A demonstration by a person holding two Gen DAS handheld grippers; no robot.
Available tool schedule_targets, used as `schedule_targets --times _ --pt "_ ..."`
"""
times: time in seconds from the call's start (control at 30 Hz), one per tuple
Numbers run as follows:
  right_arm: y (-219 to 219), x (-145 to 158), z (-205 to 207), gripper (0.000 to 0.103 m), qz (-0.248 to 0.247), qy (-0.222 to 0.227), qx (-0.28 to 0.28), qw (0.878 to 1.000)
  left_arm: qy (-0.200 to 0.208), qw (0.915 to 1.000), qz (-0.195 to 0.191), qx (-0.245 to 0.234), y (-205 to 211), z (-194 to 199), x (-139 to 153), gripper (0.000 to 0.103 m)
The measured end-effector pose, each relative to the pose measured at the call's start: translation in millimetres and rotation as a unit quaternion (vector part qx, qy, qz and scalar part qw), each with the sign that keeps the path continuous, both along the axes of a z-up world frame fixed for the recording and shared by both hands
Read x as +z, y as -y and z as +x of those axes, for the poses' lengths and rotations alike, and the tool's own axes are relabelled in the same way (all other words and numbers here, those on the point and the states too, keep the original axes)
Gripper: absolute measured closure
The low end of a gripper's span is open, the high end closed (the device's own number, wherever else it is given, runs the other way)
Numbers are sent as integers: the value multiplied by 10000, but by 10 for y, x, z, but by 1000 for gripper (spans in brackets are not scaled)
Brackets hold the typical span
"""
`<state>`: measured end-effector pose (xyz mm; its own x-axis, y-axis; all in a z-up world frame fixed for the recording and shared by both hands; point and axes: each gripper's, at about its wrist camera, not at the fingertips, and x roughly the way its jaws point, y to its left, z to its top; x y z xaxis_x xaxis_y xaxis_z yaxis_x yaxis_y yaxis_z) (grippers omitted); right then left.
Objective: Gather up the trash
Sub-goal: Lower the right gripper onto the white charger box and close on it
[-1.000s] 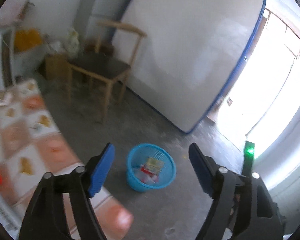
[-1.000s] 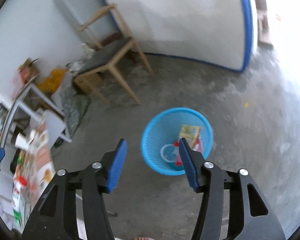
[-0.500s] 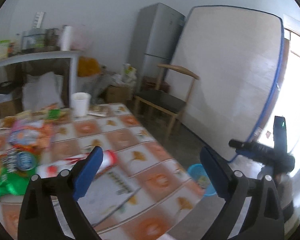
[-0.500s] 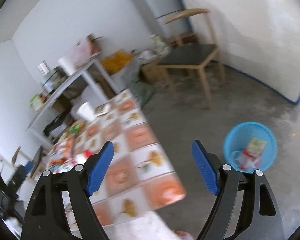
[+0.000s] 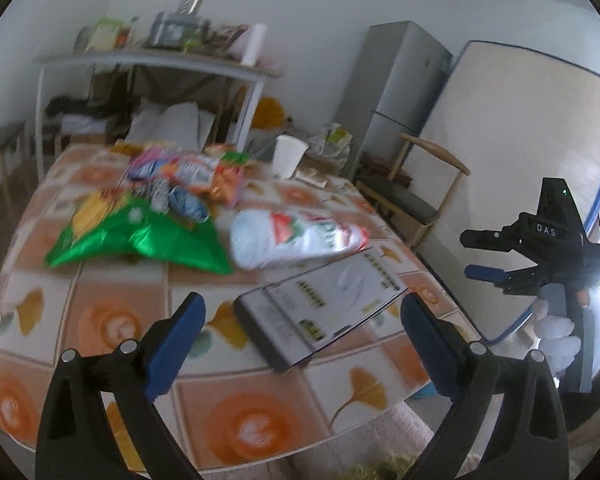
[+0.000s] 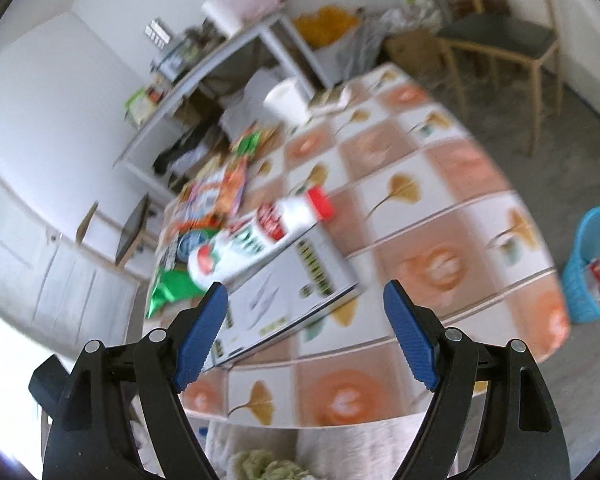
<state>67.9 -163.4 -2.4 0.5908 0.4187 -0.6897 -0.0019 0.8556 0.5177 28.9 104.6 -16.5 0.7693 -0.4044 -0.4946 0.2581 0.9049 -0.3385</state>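
Both grippers are spread wide with nothing between the pads: left gripper (image 5: 300, 336) and right gripper (image 6: 306, 332) hang over the near edge of the orange-and-white tiled table (image 6: 440, 208). The trash is still up there: a flat grey printed carton (image 5: 324, 308), a white plastic bottle with red label (image 5: 300, 236), a crinkly green snack bag (image 5: 140, 240) and a white paper cup (image 5: 286, 156). The round blue mesh plastic basket (image 6: 584, 280) sits on the floor past the table's corner, with a few wrappers inside.
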Motion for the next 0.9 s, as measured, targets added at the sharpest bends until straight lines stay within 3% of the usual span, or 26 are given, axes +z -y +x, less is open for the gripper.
schedule_targets --times 0.37,0.6,0.77,0.9 --pt "-317 -424 176 26 531 -937 101 9941 -247 9990 -361 -75 -76 405 -141 11" --pt "-225 -371 233 27 344 -847 -19 9958 -280 9989 -324 -179 37 464 -144 11" --pt "-170 -322 305 27 228 -698 -21 9973 -191 9979 89 -610 284 490 -90 11" --pt "-108 -339 376 28 197 -708 -91 9973 -228 9916 913 -889 548 632 -72 11"
